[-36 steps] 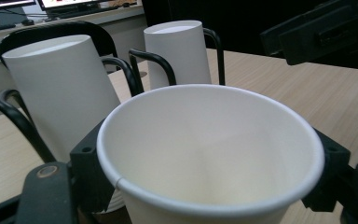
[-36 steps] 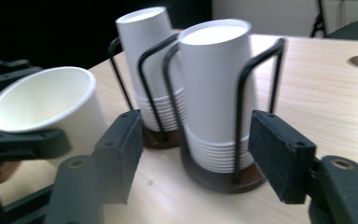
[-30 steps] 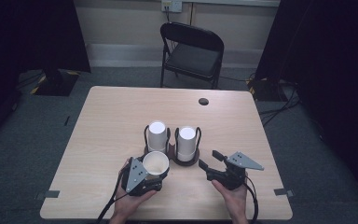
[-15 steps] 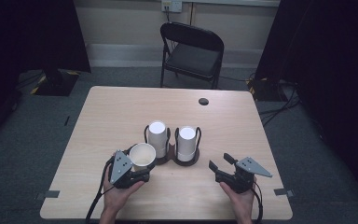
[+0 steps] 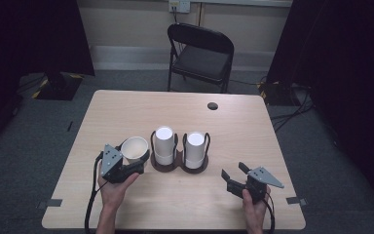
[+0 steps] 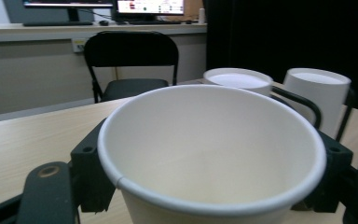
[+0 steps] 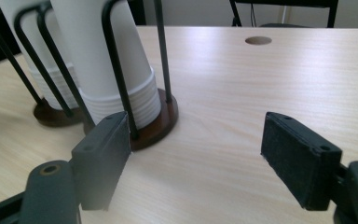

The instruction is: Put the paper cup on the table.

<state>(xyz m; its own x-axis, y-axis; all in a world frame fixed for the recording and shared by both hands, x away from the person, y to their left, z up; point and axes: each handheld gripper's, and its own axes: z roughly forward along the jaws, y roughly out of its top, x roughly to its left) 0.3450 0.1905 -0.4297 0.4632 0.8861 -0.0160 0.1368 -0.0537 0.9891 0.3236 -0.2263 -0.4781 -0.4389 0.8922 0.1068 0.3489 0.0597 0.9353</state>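
The left gripper (image 5: 135,165) is clamping 1 paper cup (image 5: 135,148) upright, mouth up, just left of the 2 cup holders (image 5: 179,165) near the table's (image 5: 126,112) middle. The right gripper (image 5: 235,177) is hovering wide open and empty, near the table's right front.

Left gripper (image 5: 139,163) grips upright paper cup (image 5: 135,148), just left of two cup-stack holders (image 5: 179,166). Right gripper (image 5: 233,176) open, near right, above bare table (image 5: 253,126).
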